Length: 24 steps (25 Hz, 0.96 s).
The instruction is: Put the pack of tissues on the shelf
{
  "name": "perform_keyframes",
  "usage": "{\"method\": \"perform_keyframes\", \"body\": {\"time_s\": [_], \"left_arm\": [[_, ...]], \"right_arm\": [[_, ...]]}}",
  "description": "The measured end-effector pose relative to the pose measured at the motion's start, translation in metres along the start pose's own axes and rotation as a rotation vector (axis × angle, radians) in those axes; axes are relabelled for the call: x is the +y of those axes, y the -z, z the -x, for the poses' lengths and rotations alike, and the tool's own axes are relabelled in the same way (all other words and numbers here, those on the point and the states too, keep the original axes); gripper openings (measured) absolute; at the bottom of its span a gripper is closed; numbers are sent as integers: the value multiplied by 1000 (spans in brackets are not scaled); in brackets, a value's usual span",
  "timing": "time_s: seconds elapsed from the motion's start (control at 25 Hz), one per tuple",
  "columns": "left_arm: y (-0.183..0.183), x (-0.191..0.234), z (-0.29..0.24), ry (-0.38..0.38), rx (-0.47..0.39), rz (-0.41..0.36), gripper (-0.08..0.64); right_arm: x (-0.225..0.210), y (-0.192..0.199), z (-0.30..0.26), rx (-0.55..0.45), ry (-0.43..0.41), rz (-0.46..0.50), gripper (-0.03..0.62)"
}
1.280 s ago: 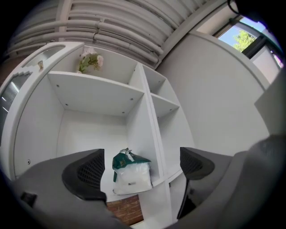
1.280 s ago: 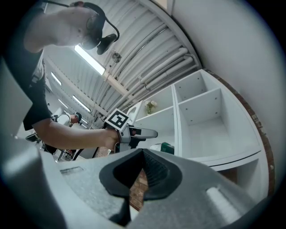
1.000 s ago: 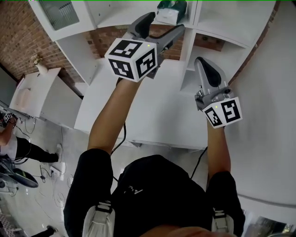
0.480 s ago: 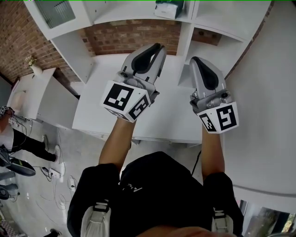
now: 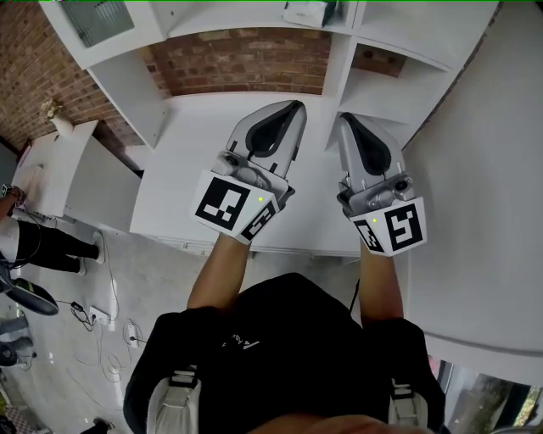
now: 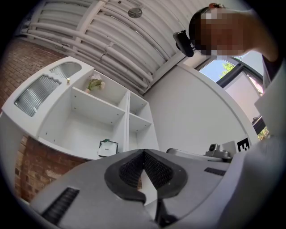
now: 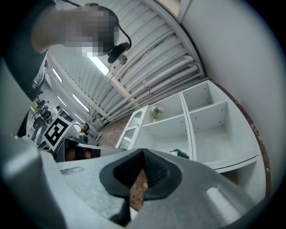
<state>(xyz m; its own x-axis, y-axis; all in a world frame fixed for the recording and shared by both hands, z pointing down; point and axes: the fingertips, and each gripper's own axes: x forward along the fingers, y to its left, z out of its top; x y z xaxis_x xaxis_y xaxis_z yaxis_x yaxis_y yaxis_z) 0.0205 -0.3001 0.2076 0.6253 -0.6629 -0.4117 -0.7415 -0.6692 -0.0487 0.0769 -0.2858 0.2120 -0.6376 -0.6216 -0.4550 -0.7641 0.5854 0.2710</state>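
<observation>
white shelf (image 5: 222,17) holds the pack of tissues (image 5: 307,10). the left gripper (image 5: 294,107) and the right gripper (image 5: 346,119) are both closed tight, gripping nothing.

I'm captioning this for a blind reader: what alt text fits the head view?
The left gripper and right gripper are shut and empty, side by side above a white counter. The pack of tissues lies on the shelf at the picture's top edge.
</observation>
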Motion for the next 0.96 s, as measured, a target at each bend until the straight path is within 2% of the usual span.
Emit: {"method": "perform_keyframes", "body": {"time_s": [0.96], "left_arm": [[10,2,-2,38,20,-1,-2]], "right_arm": [[4,15,-2,23,3,8,0]]}}
